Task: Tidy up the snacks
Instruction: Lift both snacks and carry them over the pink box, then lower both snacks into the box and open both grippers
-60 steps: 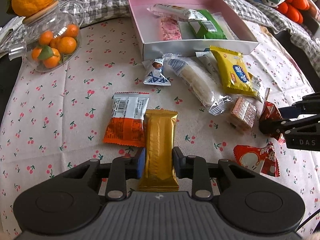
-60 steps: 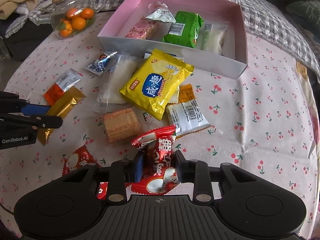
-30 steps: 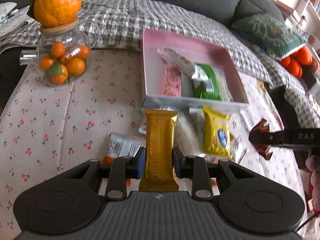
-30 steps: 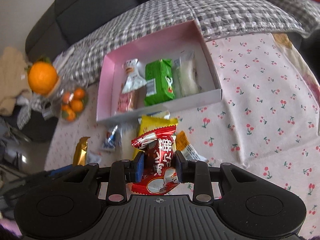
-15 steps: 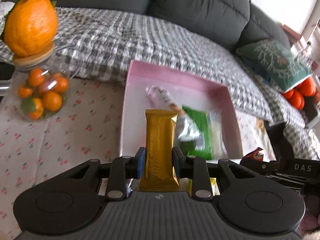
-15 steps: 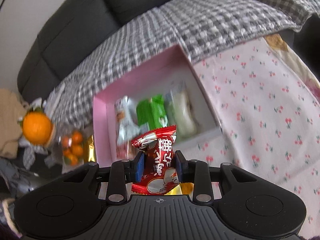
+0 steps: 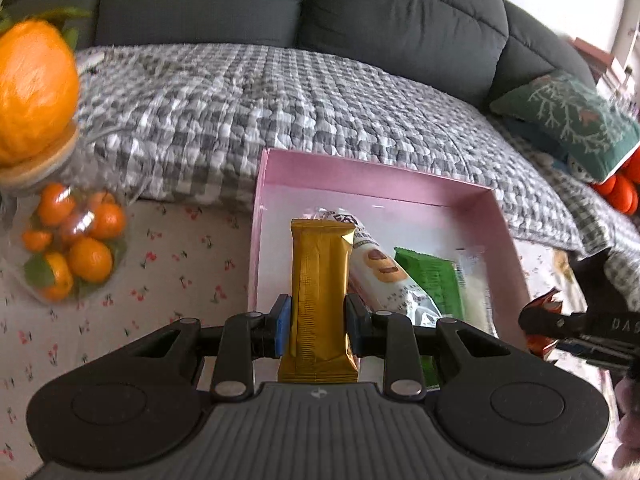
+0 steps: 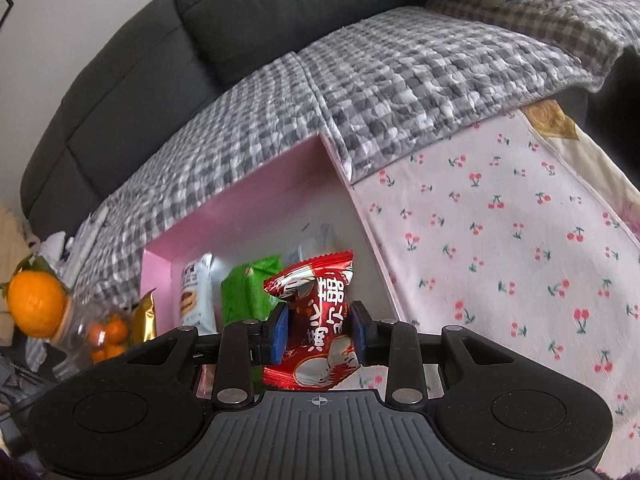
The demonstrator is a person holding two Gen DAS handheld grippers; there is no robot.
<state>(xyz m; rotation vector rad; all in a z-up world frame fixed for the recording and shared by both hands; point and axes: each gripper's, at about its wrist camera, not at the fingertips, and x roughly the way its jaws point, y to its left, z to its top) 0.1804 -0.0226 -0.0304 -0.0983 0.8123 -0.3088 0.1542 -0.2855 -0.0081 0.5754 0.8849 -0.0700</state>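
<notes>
At the far left of the left wrist view a big orange (image 7: 34,92) sits on the wooden lid of a glass jar (image 7: 68,248) filled with small oranges, standing on the cherry-print cloth (image 7: 168,264). Right of it, the left gripper (image 7: 319,326) has its blue pads clamped on the sides of a gold bar (image 7: 319,296), which stands upright between them, its top edge over the near left part of the pink box (image 7: 260,216). Inside the box lie a white biscuit pack (image 7: 380,268), a green pack (image 7: 434,280) and a clear pack (image 7: 474,280), side by side. At the right edge the right gripper (image 7: 538,326) shows from the side, a scrap of red wrapper at its tip, just beside the box's right wall. In the right wrist view the right gripper (image 8: 319,330) pinches a red pack (image 8: 316,320) at its middle, pads pressed into both sides, the pack upright over the box's (image 8: 248,208) near edge. The gold bar (image 8: 145,316) peeks in at the left, by the jar (image 8: 102,332). Behind the box a grey checked blanket (image 8: 400,80) covers a dark sofa (image 8: 224,20).
</notes>
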